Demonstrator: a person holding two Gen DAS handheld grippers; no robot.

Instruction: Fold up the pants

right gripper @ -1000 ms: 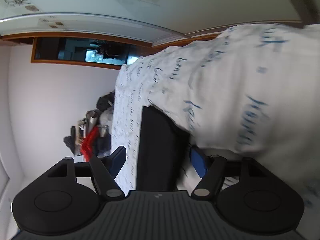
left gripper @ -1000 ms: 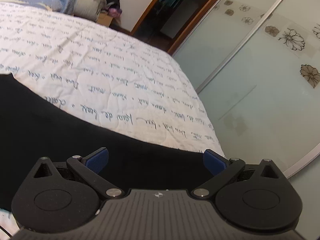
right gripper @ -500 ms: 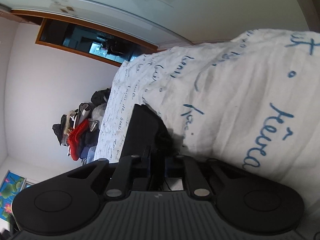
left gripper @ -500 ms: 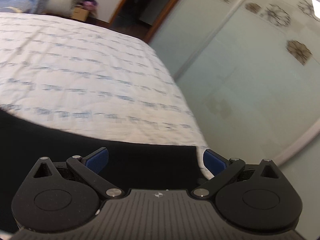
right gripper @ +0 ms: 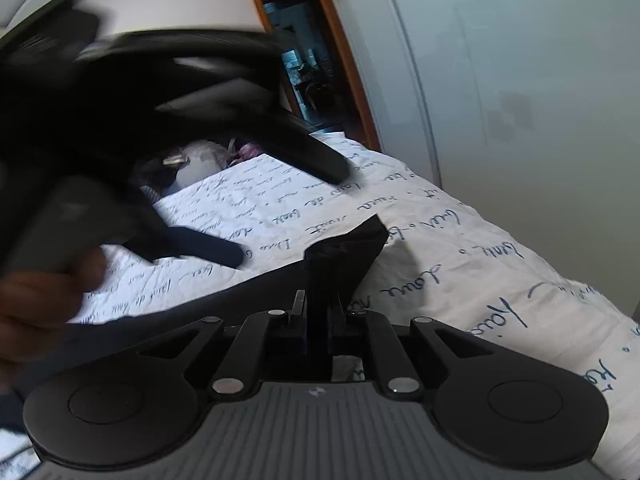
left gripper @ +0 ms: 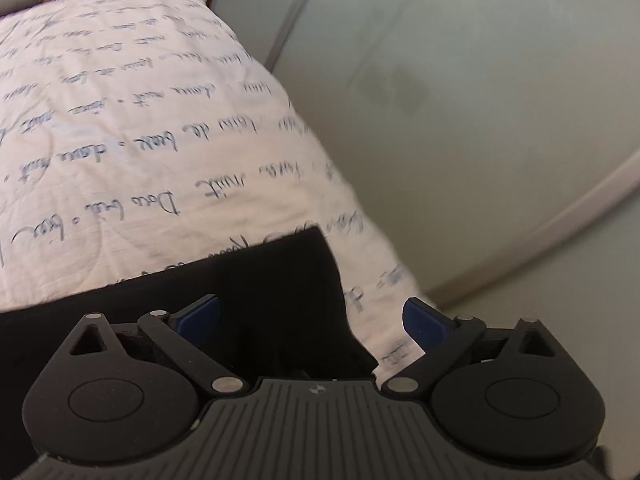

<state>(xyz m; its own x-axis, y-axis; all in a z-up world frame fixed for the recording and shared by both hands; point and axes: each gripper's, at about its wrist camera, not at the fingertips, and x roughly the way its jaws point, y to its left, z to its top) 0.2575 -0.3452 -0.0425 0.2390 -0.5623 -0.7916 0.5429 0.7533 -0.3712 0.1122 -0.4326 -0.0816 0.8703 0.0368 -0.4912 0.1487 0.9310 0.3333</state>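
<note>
- In my right wrist view, blurred at upper left, I see my left gripper [right gripper: 276,216], its fingers spread wide and gripping nothing, with the hand [right gripper: 36,300] that carries it at the left edge.
- A second ago it was not in this view; it has swung in over the bed, so I judge it is heading for the cloth's other corner.
- Lower centre, my right gripper [right gripper: 318,320] has just been closing and now pinches a corner of the black fabric pants [right gripper: 344,248], lifting it into a peak above the white quilted bedspread with blue handwriting print [right gripper: 460,256].
- The rest of the pants lies flat along the bed's near edge.
- Count: one pair of pants, two grippers, one bed, one frosted sliding wardrobe door [right gripper: 520,80] at right.
</note>
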